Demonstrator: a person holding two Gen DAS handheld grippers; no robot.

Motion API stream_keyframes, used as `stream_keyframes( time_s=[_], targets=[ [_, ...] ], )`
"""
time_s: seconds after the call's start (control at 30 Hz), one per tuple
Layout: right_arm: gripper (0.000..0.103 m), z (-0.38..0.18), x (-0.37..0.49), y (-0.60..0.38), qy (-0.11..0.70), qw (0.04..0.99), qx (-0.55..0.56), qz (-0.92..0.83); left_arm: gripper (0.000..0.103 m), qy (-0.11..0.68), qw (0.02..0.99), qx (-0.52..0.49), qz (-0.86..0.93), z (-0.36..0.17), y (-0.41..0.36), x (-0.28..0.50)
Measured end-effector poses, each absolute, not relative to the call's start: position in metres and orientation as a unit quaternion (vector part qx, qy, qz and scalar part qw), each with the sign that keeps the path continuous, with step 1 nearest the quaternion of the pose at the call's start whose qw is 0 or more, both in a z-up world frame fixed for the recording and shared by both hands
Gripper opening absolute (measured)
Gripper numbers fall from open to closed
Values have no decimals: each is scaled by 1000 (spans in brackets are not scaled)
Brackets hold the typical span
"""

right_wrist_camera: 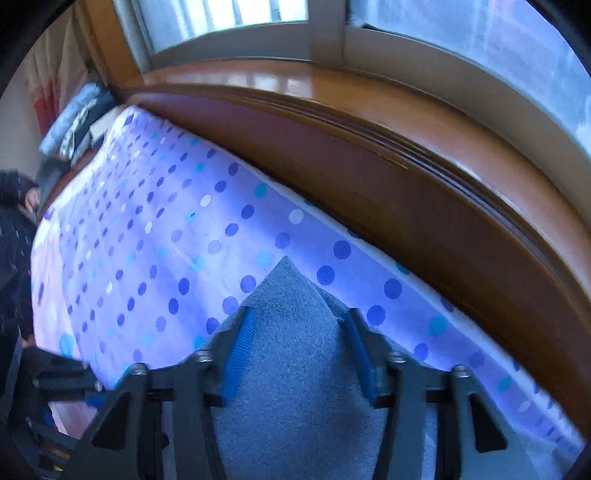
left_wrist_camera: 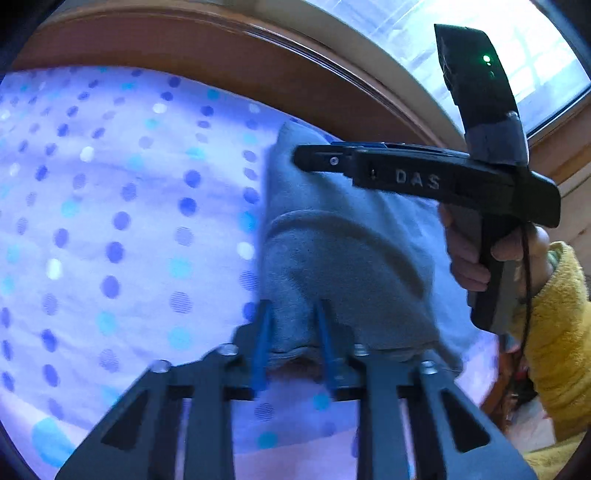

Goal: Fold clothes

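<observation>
- Dotted sheet (left_wrist_camera: pixel 122 206) covers a bed under a wooden sill (left_wrist_camera: pixel 207 48) and a window (left_wrist_camera: pixel 480 33); seen from the left wrist, the grey garment (left_wrist_camera: pixel 332 258) lies on it near the sill side, already doubled into a narrow bundle with a rounded fold facing the camera
- Left gripper (left_wrist_camera: pixel 295 332) has its blue pads (left_wrist_camera: pixel 263 343) on either side of the garment's near end; the jaws look drawn in on the cloth, pinching that hem, probably so the layers do not slip apart while the fold is carried
- Right gripper (left_wrist_camera: pixel 314 159) reaches in sideways over the far part of the garment, held by a hand (left_wrist_camera: pixel 469 254) in a yellow sleeve (left_wrist_camera: pixel 557 332); from here I cannot tell how its jaws stand
- From the right wrist, the same sheet (right_wrist_camera: pixel 166 229) runs away to the left, with the sill (right_wrist_camera: pixel 369 122) close on the right and a pile of folded laundry (right_wrist_camera: pixel 77 122) at the far end of the bed
- Right gripper (right_wrist_camera: pixel 297 343) holds a peak of the garment (right_wrist_camera: pixel 291 369) between its pads (right_wrist_camera: pixel 236 362); the jaws stand fairly wide but the cloth fills the gap, so I judge them clamped on a thick bunch
- With both ends held, the fold seems partway done; the pointed corner suggests the edges are not yet squared
</observation>
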State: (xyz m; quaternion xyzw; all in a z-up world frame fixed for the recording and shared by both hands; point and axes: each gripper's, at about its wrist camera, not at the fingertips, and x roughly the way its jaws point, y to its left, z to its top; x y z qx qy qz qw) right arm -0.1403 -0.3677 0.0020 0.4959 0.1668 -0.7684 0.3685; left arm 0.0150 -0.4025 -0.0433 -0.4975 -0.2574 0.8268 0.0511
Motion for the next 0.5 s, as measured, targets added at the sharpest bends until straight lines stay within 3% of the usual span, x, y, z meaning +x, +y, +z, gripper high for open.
stream_keyframes(
  time_s=[0.33, 0.5],
  targets=[
    [9, -5, -144, -366, 111, 342, 471, -806, 8, -225, 17, -529, 818, -34, -393, 33],
    [15, 10, -137, -358, 100, 346, 455, -814, 7, -245, 32, -521, 817, -22, -406, 40]
  ],
)
